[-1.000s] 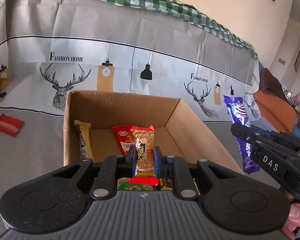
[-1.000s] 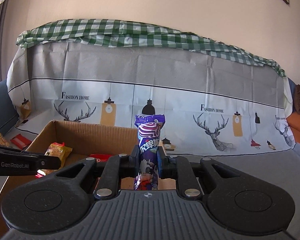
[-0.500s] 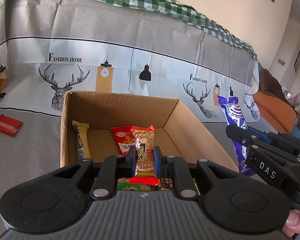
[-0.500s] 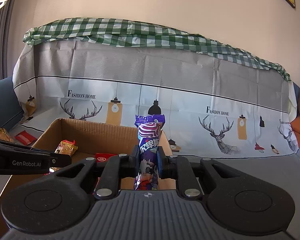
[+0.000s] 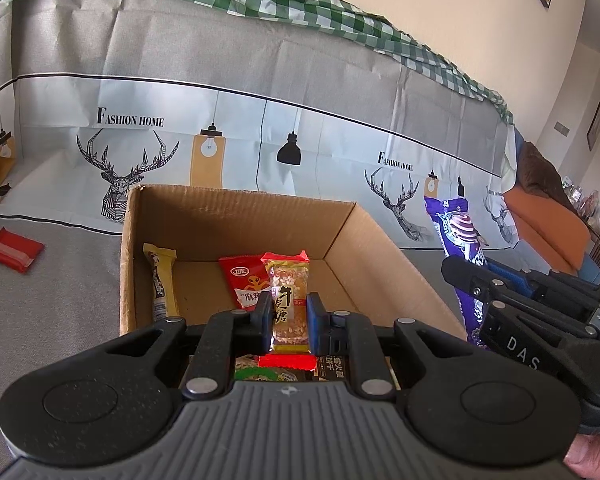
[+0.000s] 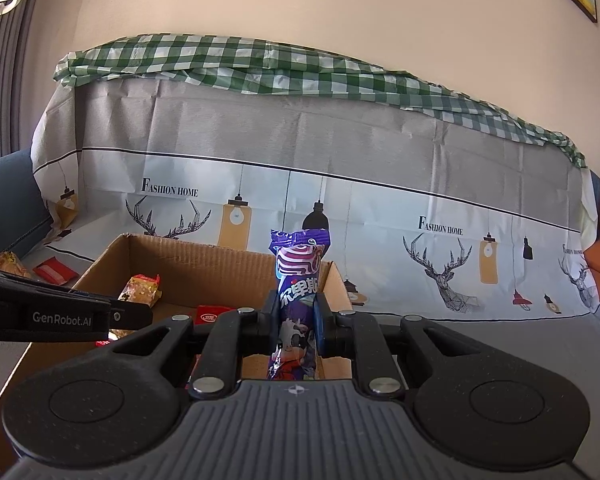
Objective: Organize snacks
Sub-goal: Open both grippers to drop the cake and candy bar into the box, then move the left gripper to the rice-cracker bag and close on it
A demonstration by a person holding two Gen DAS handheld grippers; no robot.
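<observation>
Left wrist: open box [image 5: 236,224], snacks inside.

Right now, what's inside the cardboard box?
Inside the cardboard box: a yellow bar against the left wall and a red packet. The left tongs and their peanut candy hide the near floor.

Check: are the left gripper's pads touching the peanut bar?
Touching. The left wrist view shows the left gripper with both blue pads pressed against the sides of the peanut bar, no gap either side.
</observation>
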